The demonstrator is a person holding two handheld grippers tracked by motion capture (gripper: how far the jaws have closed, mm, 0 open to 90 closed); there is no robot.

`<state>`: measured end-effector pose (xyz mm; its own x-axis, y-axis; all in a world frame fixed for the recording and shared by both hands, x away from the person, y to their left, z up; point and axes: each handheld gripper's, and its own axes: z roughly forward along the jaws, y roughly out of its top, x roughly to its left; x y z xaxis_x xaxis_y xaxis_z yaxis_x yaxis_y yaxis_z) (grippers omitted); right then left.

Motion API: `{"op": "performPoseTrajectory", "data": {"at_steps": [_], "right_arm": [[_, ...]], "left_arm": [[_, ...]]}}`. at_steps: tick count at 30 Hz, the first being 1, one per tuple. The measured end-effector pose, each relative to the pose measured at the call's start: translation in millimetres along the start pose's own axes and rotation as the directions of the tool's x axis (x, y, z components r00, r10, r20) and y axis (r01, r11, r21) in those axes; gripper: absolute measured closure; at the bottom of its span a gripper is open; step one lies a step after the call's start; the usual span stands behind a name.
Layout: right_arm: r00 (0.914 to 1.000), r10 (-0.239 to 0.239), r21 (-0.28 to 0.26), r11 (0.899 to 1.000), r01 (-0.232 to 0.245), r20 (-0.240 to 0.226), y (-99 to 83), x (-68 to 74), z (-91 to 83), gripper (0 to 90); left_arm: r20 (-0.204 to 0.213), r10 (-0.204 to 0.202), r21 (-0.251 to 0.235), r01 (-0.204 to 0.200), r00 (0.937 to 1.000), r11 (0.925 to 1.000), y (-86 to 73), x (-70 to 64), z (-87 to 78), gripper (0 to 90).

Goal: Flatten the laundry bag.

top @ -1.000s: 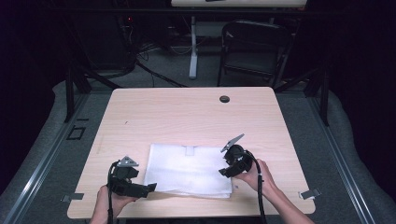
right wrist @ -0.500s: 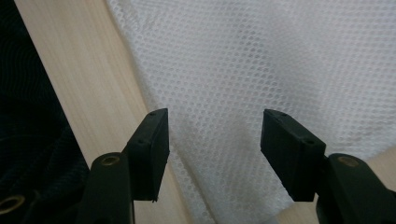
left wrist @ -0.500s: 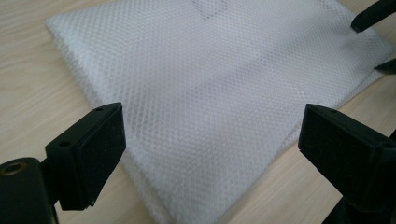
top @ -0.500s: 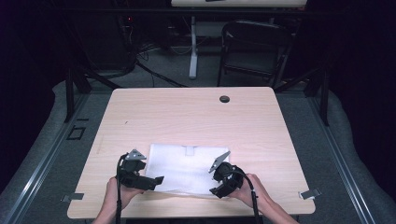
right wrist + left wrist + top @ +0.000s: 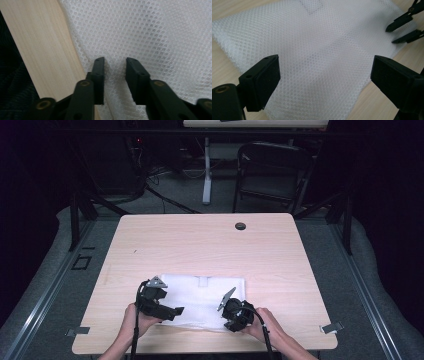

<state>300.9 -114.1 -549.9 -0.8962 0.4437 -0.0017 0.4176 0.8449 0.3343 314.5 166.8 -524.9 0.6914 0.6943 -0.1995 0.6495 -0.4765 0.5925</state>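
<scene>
Jaws of the left gripper point(image 5: 324, 82) stand wide apart, released, with the white mesh cloth point(image 5: 317, 50) spread between and ahead of them on the tabletop point(image 5: 210, 245). Right gripper point(image 5: 115, 72) jaws stand narrowly parted, straddling a cloth fold near its edge.

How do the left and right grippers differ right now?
The left gripper has its jaws spread wide, hovering over the white mesh cloth; the right gripper has its jaws nearly closed around a fold near the cloth's edge. Both sit at the cloth's near side.
</scene>
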Motion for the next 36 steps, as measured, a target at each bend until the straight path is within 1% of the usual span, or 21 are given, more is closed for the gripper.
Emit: {"op": "performPoseTrajectory", "data": {"at_steps": [2, 5, 6, 10, 11, 12, 15, 18, 20, 22, 23, 25, 26, 27, 29, 30, 32, 33, 34, 35, 36], "right_arm": [[0.9999, 0.013, -0.012, 1.000, -0.013, 0.000, -1.3, -1.7, 0.4, 84.1], [0.9993, 0.032, -0.019, 0.999, -0.033, -0.020, -2.6, -6.1, 0.2, 87.6], [0.9993, 0.033, -0.020, 0.999, -0.034, -0.018, -2.6, -6.5, -0.1, 88.2], [0.9984, 0.052, -0.029, 0.998, -0.052, -0.023, -2.2, -7.4, -5.2, 88.5], [0.9983, 0.054, -0.041, 0.998, -0.055, -0.021, -2.5, -8.1, -7.9, 88.5], [0.9981, 0.057, -0.050, 0.997, -0.058, -0.022, -2.8, -9.2, -11.6, 88.5], [0.9968, 0.078, -0.086, 0.993, -0.079, -0.020, -3.9, -11.9, -20.0, 88.5], [0.9967, 0.081, -0.096, 0.992, -0.081, -0.003, -3.6, -13.5, -26.1, 88.5], [0.9958, 0.091, -0.115, 0.989, -0.092, -0.008, -3.3, -14.2, -28.9, 88.5], [0.9963, 0.086, -0.120, 0.989, -0.086, -0.005, -2.9, -14.6, -31.7, 88.6], [0.9956, 0.094, -0.134, 0.987, -0.094, -0.005, -3.0, -14.2, -32.4, 88.6], [0.9954, 0.096, -0.136, 0.986, -0.094, 0.006, -2.4, -14.9, -35.3, 88.6], [0.9944, 0.106, -0.151, 0.983, -0.105, -0.001, -2.5, -15.4, -35.5, 88.6], [0.9950, 0.100, -0.147, 0.984, -0.098, 0.004, -2.2, -16.3, -36.7, 88.6], [0.9941, 0.108, -0.158, 0.982, -0.106, 0.005, -2.7, -16.9, -38.3, 88.6], [0.9944, 0.105, -0.152, 0.983, -0.104, 0.004, -2.9, -17.9, -39.8, 88.6], [0.9939, 0.110, -0.157, 0.982, -0.108, 0.002, -3.7, -20.0, -41.9, 88.7], [0.9928, 0.120, -0.175, 0.977, -0.119, -0.003, -4.3, -20.6, -42.1, 88.7], [0.9926, 0.122, -0.169, 0.978, -0.119, 0.004, -4.4, -21.9, -43.8, 88.7], [0.9916, 0.129, -0.176, 0.976, -0.127, 0.004, -4.5, -21.9, -44.1, 88.7], [0.9922, 0.125, -0.178, 0.977, -0.122, 0.005, -4.6, -22.7, -45.1, 88.7]], "left_arm": [[0.010, 0.010, 0.021, -0.010, 0.9999, 0.9997, -1.3, -1.0, 2.0, 9.9], [0.009, 0.025, 0.024, -0.025, 0.9997, 0.9994, -1.5, -4.0, 3.3, 10.3], [0.009, 0.030, 0.024, -0.030, 0.9995, 0.9992, -1.4, -4.4, 3.2, 10.4], [0.006, 0.041, 0.012, -0.041, 0.9991, 0.9991, -1.7, -5.8, 1.2, 10.6], [0.004, 0.040, 0.003, -0.040, 0.9992, 0.9992, -1.8, -6.5, 0.4, 10.6], [0.007, 0.053, -0.002, -0.053, 0.9986, 0.9986, -1.5, -6.2, -0.7, 10.6], [0.005, 0.054, -0.024, -0.054, 0.9985, 0.9983, -1.5, -7.8, -3.1, 10.4], [0.003, 0.066, -0.028, -0.066, 0.9978, 0.9974, -1.6, -10.6, -4.5, 9.8], [0.004, 0.071, -0.027, -0.071, 0.9975, 0.9971, -1.5, -12.4, -5.0, 9.6], [0.006, 0.071, -0.034, -0.071, 0.9975, 0.9969, -1.7, -14.0, -5.8, 8.9], [-0.003, 0.077, -0.033, -0.077, 0.9970, 0.9965, -1.9, -14.6, -6.6, 8.6], [0.000, 0.077, -0.040, -0.077, 0.9971, 0.9963, -2.7, -16.1, -7.5, 8.0], [-0.002, 0.074, -0.042, -0.074, 0.9973, 0.9964, -3.0, -17.0, -8.1, 7.7], [-0.005, 0.077, -0.047, -0.078, 0.9970, 0.9959, -3.2, -18.0, -8.7, 7.3], [-0.006, 0.082, -0.051, -0.082, 0.9966, 0.9953, -3.3, -19.7, -9.8, 6.2], [-0.006, 0.087, -0.050, -0.087, 0.9962, 0.9949, -3.3, -20.3, -10.3, 6.2], [-0.014, 0.090, -0.051, -0.091, 0.9958, 0.9946, -3.6, -22.0, -10.1, 6.1], [-0.006, 0.097, -0.048, -0.097, 0.9953, 0.9941, -3.7, -22.7, -10.3, 6.0], [-0.010, 0.100, -0.051, -0.100, 0.9950, 0.9936, -3.9, -23.7, -10.5, 5.9], [-0.011, 0.102, -0.054, -0.103, 0.9947, 0.9932, -4.1, -24.8, -11.0, 5.9], [-0.010, 0.111, -0.054, -0.112, 0.9937, 0.9923, -4.2, -25.1, -12.2, 5.5]]}}
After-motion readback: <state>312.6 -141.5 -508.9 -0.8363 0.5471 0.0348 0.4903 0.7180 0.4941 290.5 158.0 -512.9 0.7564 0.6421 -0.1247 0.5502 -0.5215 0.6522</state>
